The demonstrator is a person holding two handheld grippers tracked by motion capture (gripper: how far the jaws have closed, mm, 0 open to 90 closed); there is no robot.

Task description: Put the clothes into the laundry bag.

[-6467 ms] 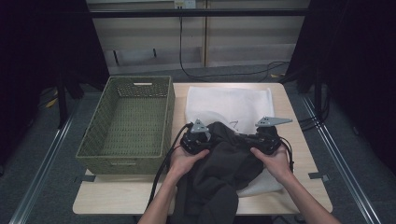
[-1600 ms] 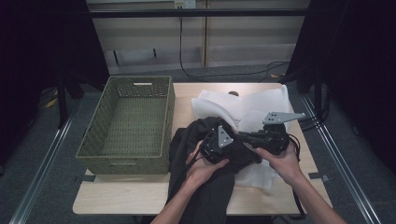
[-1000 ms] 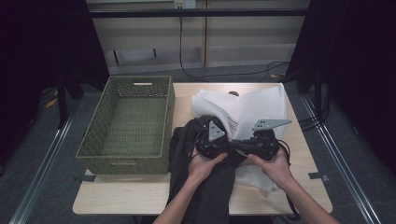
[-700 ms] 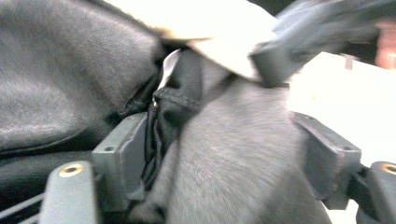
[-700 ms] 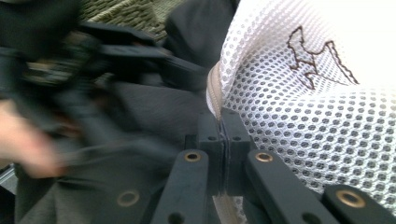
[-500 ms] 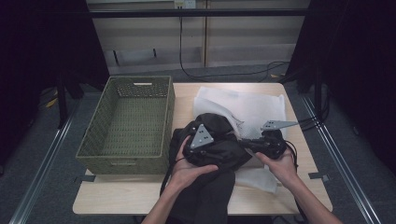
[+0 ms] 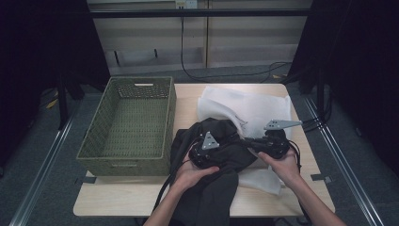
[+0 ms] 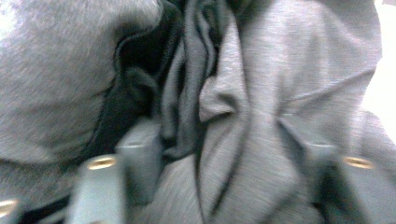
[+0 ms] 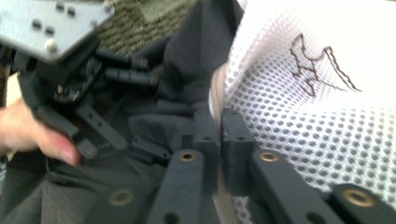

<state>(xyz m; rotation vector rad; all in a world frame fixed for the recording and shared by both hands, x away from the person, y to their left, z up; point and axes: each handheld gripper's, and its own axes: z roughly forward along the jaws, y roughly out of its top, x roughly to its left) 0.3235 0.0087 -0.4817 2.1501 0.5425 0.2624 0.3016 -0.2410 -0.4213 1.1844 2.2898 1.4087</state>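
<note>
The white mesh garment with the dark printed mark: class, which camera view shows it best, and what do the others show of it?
The right gripper view: the white mesh garment is close, its holes and dark mark sharp. The high view shows its whole spread on the table, without detail. The left gripper view gives a bright sliver at its edge.

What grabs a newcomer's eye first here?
The dark grey garment bunched mid-table, both grippers working it: the left gripper on its folds, the right gripper pinching the edge of the white mesh garment behind. Then the green wicker basket on the table's left.
</note>
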